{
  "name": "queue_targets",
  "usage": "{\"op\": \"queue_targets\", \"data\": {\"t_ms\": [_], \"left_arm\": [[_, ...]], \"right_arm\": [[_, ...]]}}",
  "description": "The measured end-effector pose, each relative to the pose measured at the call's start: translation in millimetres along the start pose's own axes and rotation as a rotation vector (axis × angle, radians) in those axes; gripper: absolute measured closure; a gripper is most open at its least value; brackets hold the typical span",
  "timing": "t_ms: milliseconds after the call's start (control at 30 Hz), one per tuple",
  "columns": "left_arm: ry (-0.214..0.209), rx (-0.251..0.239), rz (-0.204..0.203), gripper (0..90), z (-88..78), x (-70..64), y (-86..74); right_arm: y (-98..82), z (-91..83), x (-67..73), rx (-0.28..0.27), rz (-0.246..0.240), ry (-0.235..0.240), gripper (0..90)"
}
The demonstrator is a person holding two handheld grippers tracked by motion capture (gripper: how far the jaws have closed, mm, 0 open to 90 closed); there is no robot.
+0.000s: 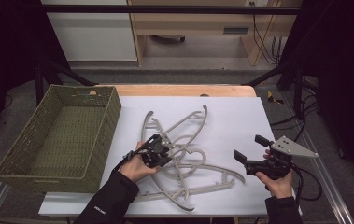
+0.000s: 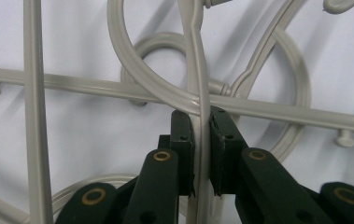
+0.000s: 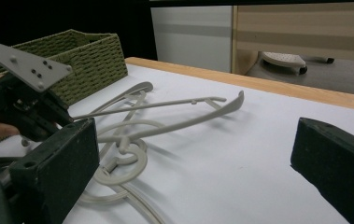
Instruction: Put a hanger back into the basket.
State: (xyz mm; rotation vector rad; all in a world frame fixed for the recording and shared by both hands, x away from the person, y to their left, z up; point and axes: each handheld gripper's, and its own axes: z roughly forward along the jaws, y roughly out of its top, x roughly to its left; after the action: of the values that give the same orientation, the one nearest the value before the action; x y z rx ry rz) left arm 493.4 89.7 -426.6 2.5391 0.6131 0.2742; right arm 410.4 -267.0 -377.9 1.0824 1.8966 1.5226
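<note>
The left gripper (image 1: 161,150) has its fingers (image 2: 182,140) clamped on a thin bar of one hanger (image 2: 201,93) in the tangled pile of hangers (image 1: 184,154) at the desk's (image 1: 240,116) centre. The step in hand looks like the pick-up. The next move probably calls for a slow lift to free that hanger from the others, then a carry toward the basket (image 1: 58,135) at 9 o'clock. The hangers are pale grey plastic, thin, with round hooks. The right gripper (image 1: 249,149) waits at 3 o'clock, fingers wide apart, holding nothing.
</note>
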Motion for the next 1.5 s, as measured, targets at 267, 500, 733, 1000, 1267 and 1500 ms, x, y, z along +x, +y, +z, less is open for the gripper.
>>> {"op": "queue_targets", "data": {"t_ms": [267,500,733,1000,1267,1500], "left_arm": [[-0.020,-0.095,-0.055,81.1,-29.1,-2.5,-4.0],[-0.036,-0.155,-0.066,81.1,-52.1,-7.4,-6.8],[-0.038,-0.229,-0.060,81.1,-75.7,-18.2,-14.4],[-0.050,-0.292,-0.089,81.1,-100.3,-18.7,-22.2],[-0.049,-0.344,-0.107,81.1,-125.2,-14.3,-29.9],[-0.049,-0.365,-0.099,81.1,-143.1,-11.6,-35.5]], "right_arm": [[-0.4,0.0,0.1,0.005,-0.001,-0.002,1.4],[-0.9,0.0,-0.5,0.005,-0.001,-0.004,1.4],[-0.8,-0.8,-1.0,0.002,-0.001,-0.009,1.4],[-1.0,-0.5,0.0,0.005,-0.004,-0.006,1.3],[-1.2,-0.8,-0.7,0.004,-0.002,-0.006,1.2],[-1.6,0.1,-0.4,0.007,-0.005,-0.007,1.2]]}}
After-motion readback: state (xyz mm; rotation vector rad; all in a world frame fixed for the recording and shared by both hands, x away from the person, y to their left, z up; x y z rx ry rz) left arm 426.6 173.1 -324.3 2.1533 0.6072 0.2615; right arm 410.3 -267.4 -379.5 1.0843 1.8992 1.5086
